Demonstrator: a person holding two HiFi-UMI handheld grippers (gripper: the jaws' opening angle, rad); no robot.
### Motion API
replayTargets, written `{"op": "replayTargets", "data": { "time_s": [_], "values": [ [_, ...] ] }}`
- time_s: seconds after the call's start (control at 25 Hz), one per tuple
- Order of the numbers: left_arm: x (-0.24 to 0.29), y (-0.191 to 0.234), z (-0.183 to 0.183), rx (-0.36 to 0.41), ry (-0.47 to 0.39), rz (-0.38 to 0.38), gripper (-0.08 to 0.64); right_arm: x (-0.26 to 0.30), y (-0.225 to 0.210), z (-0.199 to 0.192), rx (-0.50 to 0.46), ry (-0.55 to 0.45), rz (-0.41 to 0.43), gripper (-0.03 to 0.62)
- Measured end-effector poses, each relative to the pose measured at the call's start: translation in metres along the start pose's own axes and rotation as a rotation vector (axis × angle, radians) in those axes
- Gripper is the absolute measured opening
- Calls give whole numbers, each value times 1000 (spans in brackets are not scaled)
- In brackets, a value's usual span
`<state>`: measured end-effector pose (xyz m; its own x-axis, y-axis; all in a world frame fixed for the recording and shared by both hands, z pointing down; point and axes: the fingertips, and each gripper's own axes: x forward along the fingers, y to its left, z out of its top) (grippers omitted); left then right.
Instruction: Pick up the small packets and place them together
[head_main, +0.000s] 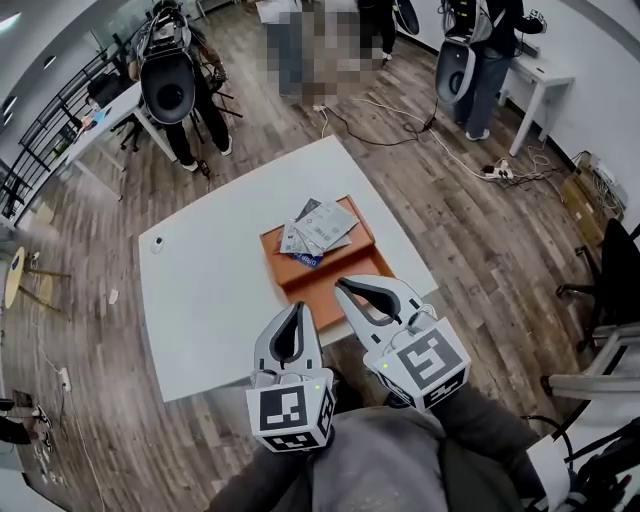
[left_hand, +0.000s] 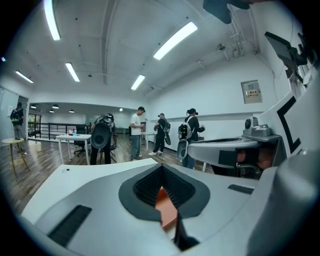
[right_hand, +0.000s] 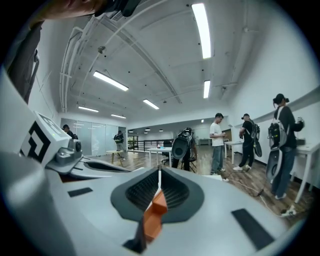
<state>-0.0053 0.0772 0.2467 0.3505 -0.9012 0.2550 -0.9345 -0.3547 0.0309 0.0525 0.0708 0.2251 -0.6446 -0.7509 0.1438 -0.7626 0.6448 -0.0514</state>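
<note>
Several small packets (head_main: 318, 228) lie in one overlapping pile at the far end of an orange tray (head_main: 312, 292) on the white table (head_main: 210, 300). Both grippers hover above the table's near side, pointing toward the tray. My left gripper (head_main: 299, 308) is shut and empty, its tip over the tray's near left corner. My right gripper (head_main: 340, 284) is also shut with nothing in it, over the tray's near half, a short way from the pile. Each gripper view shows the jaws (left_hand: 161, 169) (right_hand: 159, 174) pressed together, with only an orange sliver of tray below them.
A small white object (head_main: 157, 243) sits near the table's left edge. People stand beyond the table's far side, some with equipment on their backs. Cables and a power strip (head_main: 497, 172) lie on the wooden floor. A black chair (head_main: 612, 268) stands at the right.
</note>
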Motion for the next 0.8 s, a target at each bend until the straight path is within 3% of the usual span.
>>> {"op": "replayTargets", "data": {
  "time_s": [0.32,0.56,0.8],
  "values": [
    [-3,-6,-3,-3,-9,-3,-3,-5,0,-4,-20,2,-18,6],
    [-5,-3,19,-3,5,12,-3,0,-2,19,-9,-12,-6,6],
    [3,3,3,-19,6,-4,-3,11,4,10,-24,-30,-7,6]
  ]
}}
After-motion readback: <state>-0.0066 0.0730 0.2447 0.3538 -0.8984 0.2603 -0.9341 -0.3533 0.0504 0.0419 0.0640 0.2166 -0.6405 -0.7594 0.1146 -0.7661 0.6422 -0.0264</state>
